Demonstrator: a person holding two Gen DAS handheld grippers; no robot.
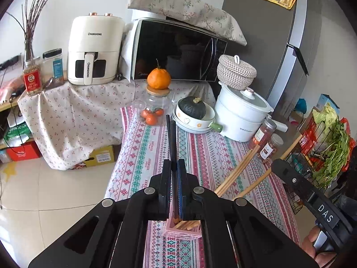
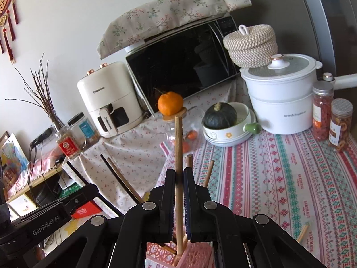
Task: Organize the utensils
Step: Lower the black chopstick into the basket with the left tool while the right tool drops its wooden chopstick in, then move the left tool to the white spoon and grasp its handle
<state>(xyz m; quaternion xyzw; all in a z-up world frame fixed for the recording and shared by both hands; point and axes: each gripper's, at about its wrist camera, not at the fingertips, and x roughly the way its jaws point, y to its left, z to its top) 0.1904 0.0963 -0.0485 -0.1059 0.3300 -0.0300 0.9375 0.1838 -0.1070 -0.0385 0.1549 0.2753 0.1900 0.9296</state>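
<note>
Here, the surface (image 1: 223,156) under its patterned cloth carries the biggest things at the back: the microwave (image 1: 178,49), the white air fryer (image 1: 94,49) and the white steamer pot (image 1: 241,114). Only the left wrist view takes in the wire basket of greens (image 1: 330,156) at the right edge and the other gripper's black body beside it; only the right wrist view shows the red hanging ornament (image 2: 7,22) on the wall.

The pink holder (image 1: 181,229) stands on the surface directly below both grippers, with wooden chopstick ends showing inside it. In the left wrist view the left gripper (image 1: 174,167) is closed narrow on a pair of dark chopsticks (image 1: 170,138) — their long axis runs straight ahead along the fingers, tips toward the glass jar (image 1: 154,109) with the orange on its lid. The right gripper (image 2: 179,176) is clamped on one wooden chopstick (image 2: 178,147), which stands upright, its lower end down in the holder (image 2: 196,256) and its top level with the orange.

Loose wooden chopsticks (image 1: 236,172) lie diagonally on the cloth to the right — the left view shows their length, the right view only one short end (image 2: 302,233).
</note>
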